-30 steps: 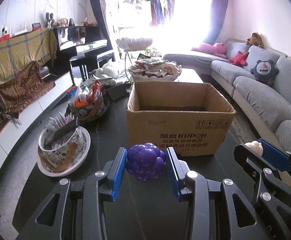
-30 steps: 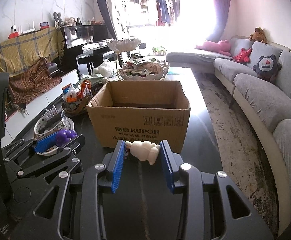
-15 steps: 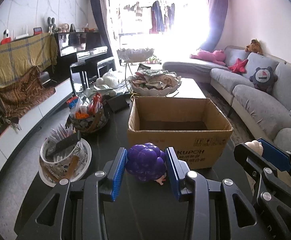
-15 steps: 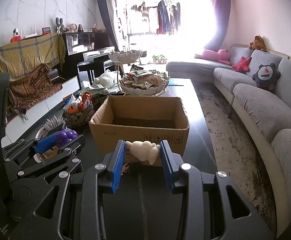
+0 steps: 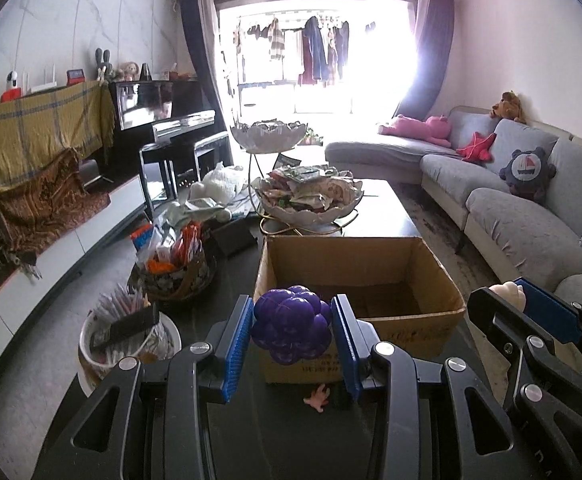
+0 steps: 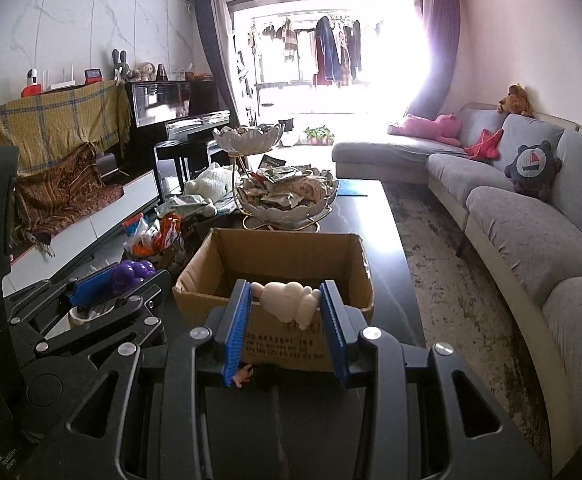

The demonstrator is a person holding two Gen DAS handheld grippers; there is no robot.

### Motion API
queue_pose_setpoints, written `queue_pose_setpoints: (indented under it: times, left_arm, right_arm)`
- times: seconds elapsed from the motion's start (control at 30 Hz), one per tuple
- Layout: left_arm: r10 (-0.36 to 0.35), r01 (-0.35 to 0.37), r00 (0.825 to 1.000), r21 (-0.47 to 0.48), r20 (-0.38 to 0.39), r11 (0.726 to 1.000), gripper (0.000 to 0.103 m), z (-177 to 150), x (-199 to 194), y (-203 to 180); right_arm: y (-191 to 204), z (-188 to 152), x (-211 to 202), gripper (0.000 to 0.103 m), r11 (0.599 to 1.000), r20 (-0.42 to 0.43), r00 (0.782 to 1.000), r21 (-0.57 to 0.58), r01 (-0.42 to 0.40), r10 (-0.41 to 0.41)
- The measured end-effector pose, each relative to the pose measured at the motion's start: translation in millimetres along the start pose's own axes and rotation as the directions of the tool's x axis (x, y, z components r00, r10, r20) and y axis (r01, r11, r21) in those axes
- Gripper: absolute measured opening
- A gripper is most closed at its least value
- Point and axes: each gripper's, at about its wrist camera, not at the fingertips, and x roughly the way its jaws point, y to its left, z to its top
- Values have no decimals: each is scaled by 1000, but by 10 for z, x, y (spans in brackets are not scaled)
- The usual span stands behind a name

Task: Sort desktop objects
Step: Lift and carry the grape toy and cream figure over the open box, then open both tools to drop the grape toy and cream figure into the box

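As both grippers rose over last second, cardboard box [image 5: 361, 280] interior came into view. Left gripper [image 5: 291, 330] jaws clamped on purple grape toy [image 5: 291, 330], right gripper [image 6: 287, 306] jaws on cream figurine [image 6: 287, 304], both near front rim, above desk [image 6: 379, 216]. Likely drop-in next.

Purple knobbly grape-cluster toy [image 5: 291, 326] pinched between blue pads, held up at the near rim of the open brown cardboard box [image 5: 361, 280]. Cream bulbous plastic figure [image 6: 289, 300] lies sideways between pads, same near rim. Small pink figurine [image 5: 318, 397] on dark tabletop [image 5: 283, 440] before box.
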Motion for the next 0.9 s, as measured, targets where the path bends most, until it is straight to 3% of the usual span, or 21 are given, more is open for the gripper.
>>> queue_pose_setpoints:
  times: [0.9]
  left_arm:
    - [3, -2, 999, 20, -35, 1000, 37, 244, 583, -109]
  right_arm:
    - [-131, 228, 565, 34, 1000, -22, 1000, -24, 12, -13]
